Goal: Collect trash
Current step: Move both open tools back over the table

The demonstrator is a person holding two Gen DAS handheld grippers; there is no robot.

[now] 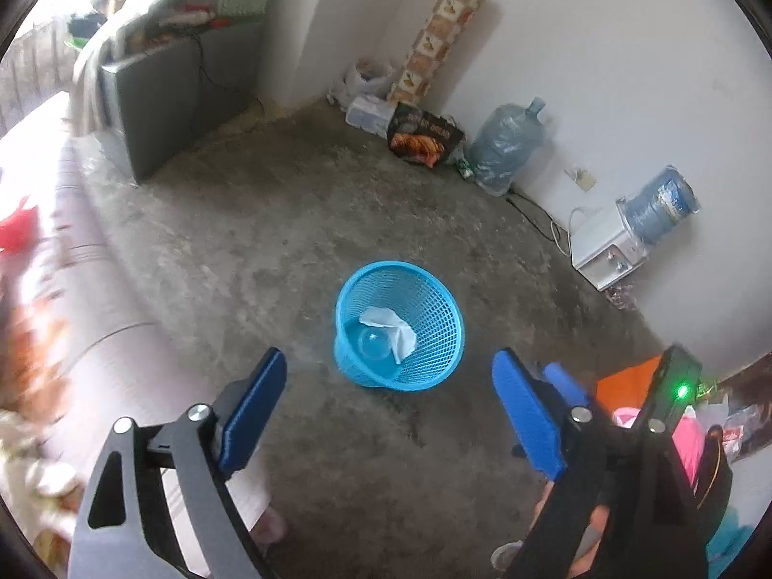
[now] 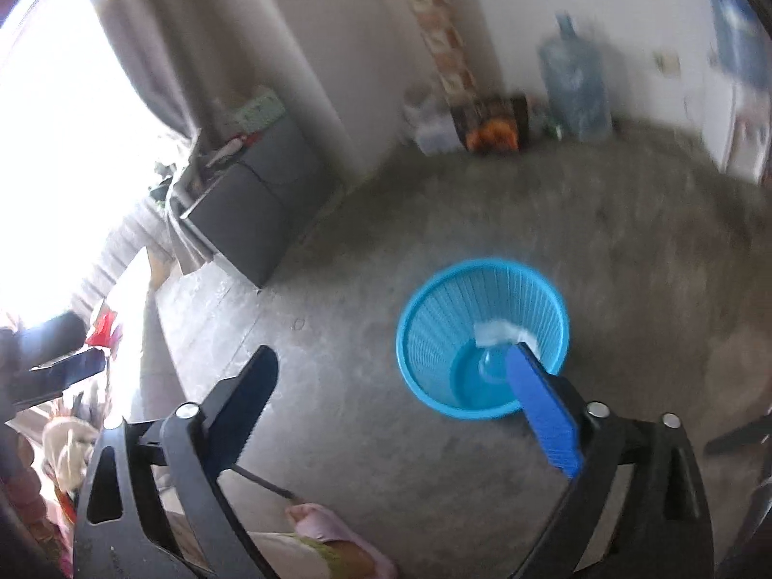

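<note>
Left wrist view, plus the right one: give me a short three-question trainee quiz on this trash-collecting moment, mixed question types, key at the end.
1. True or false: the blue mesh basket lies tipped on its side on the concrete floor.
2. Multiple choice: what is in the basket? A) only a white crumpled paper; B) the paper and a clear rounded plastic item; C) nothing.
3. Fill in: the left gripper and the right gripper are both ____, with nothing between the fingers.

Key: 1 false, it stands upright. 2 B. 3 open.
</note>
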